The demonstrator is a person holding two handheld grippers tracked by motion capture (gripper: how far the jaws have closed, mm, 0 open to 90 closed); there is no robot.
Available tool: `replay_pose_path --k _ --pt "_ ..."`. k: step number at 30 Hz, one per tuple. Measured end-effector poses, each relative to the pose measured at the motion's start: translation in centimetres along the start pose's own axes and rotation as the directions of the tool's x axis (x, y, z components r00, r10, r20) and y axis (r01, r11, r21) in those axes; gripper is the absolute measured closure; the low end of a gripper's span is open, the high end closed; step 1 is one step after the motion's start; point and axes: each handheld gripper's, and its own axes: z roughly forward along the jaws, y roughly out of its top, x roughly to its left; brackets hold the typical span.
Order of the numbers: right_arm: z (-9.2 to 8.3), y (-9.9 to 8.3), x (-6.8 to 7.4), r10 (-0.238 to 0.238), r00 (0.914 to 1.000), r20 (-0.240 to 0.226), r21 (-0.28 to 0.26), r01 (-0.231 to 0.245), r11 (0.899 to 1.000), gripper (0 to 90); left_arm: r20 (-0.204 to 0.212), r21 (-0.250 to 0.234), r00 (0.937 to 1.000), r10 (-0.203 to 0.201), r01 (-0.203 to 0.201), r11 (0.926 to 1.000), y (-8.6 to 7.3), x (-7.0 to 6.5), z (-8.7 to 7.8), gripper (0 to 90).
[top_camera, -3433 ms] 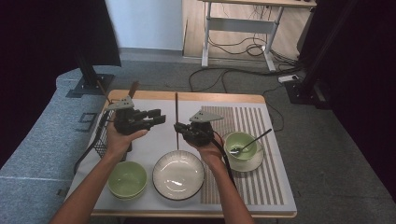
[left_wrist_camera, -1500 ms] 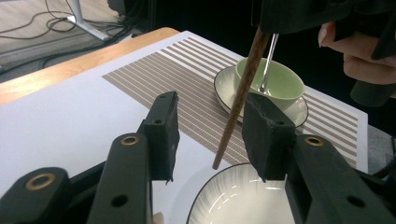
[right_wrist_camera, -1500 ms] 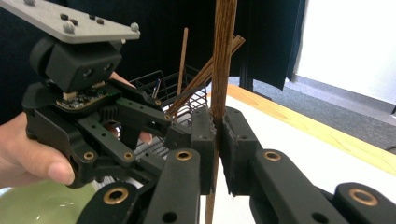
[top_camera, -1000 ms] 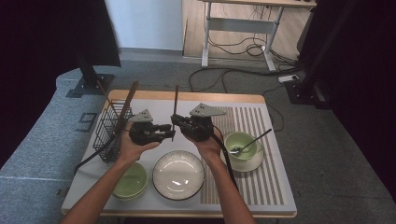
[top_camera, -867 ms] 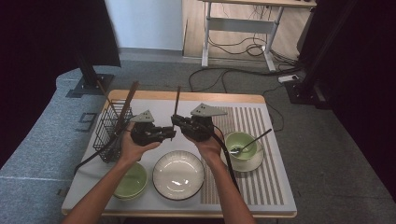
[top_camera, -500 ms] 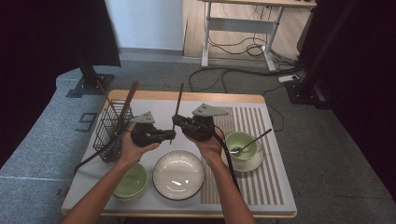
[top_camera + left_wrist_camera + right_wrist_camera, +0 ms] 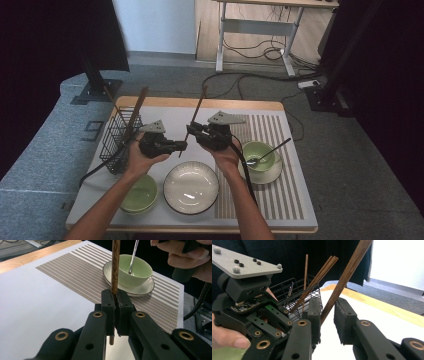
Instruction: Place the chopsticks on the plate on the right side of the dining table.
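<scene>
A dark wooden chopstick (image 7: 197, 112) stands tilted above the table's middle, between my two grippers. My left gripper (image 7: 182, 145) is shut on its lower end; in the left gripper view the pads (image 7: 109, 298) of the left gripper (image 7: 115, 293) press the chopstick (image 7: 115, 265) from both sides, having just been closing. My right gripper (image 7: 192, 131) sits to the right, its jaws just opening. In the right gripper view the chopstick (image 7: 347, 275) leans on one jaw of the right gripper (image 7: 328, 305), with a gap to the other.
A black wire basket (image 7: 117, 137) holding several chopsticks stands at the left. A green bowl with a spoon (image 7: 257, 152) sits on a saucer on the striped mat (image 7: 280, 200). Near the front edge lie a white plate (image 7: 191, 186) and a green bowl (image 7: 140, 192).
My left gripper came from beside the basket to the middle and closed on the chopstick's lower end. The right jaws loosened around it. The chopstick's top has leaned to the right.
</scene>
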Motion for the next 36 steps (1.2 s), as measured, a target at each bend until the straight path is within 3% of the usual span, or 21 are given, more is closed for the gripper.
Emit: replay_pose_path --k 13,24,36 --pt "-1.1 -0.4 -0.9 0.008 0.9993 0.036 -0.011 -0.008 1.0 67.8 -0.025 0.009 0.9994 -0.023 0.023 0.9997 0.1 0.4 -0.5 86.4" --pt "-1.8 0.5 -0.3 -0.025 0.9989 0.04 -0.04 0.027 0.999 66.9 -0.029 0.046 0.9991 -0.03 0.032 0.9984 0.0 0.4 -0.1 86.4" --pt "-1.5 1.4 0.5 -0.051 0.9982 0.031 -0.047 0.052 0.997 65.8 -0.028 0.071 0.999 -0.034 0.036 0.9968 -0.3 0.5 0.2 86.4"
